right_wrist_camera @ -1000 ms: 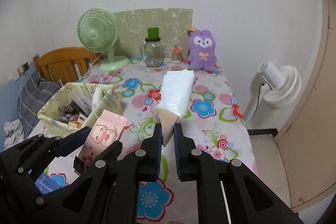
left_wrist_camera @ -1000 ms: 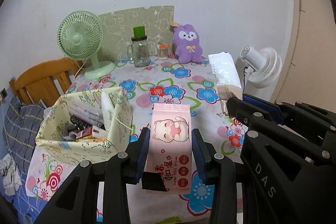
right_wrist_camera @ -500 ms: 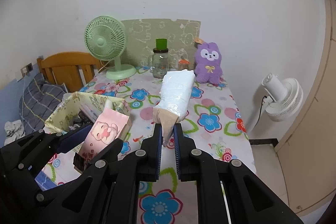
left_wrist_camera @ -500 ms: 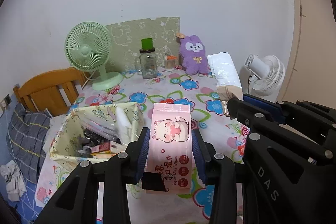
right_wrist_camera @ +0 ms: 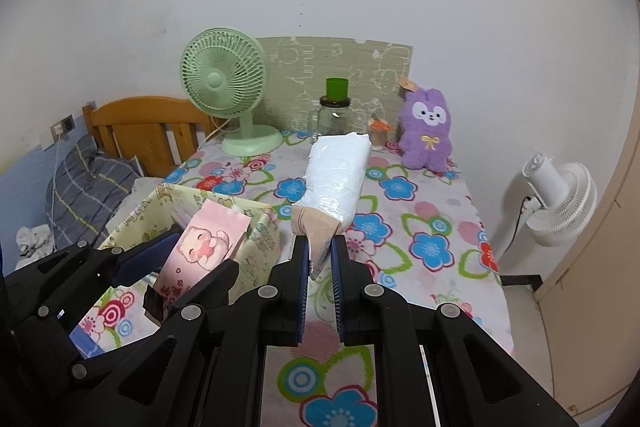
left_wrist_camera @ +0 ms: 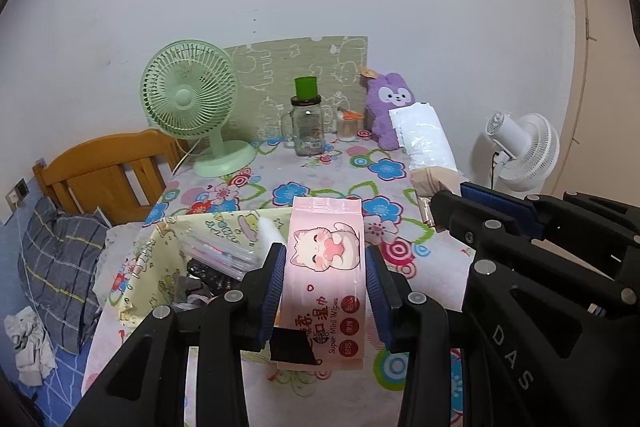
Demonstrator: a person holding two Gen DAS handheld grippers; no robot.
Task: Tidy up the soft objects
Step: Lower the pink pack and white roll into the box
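Observation:
My left gripper [left_wrist_camera: 325, 263] is shut on a pink pack of wet wipes [left_wrist_camera: 326, 267] with a cat picture, held above the table beside the yellow fabric basket [left_wrist_camera: 152, 267]. From the right wrist view the same pink pack [right_wrist_camera: 200, 247] hangs over the basket [right_wrist_camera: 264, 227]. My right gripper [right_wrist_camera: 319, 255] is shut on the beige end of a white plastic-wrapped soft pack [right_wrist_camera: 336, 175], lifted off the table. That white pack [left_wrist_camera: 424, 135] shows at the right of the left wrist view. A purple plush rabbit [right_wrist_camera: 426, 129] sits at the table's far edge.
A floral cloth covers the table [right_wrist_camera: 420, 247]. At the back stand a green fan [right_wrist_camera: 224, 87], a glass jar [right_wrist_camera: 332, 115] with a green lid and a small jar. A wooden headboard [right_wrist_camera: 148, 131] and bedding lie left; a white fan [right_wrist_camera: 560, 195] stands on the floor at right.
Both grippers have drawn back from the wall and risen a little, each still holding its pack. The basket now sits closer under the pink pack.

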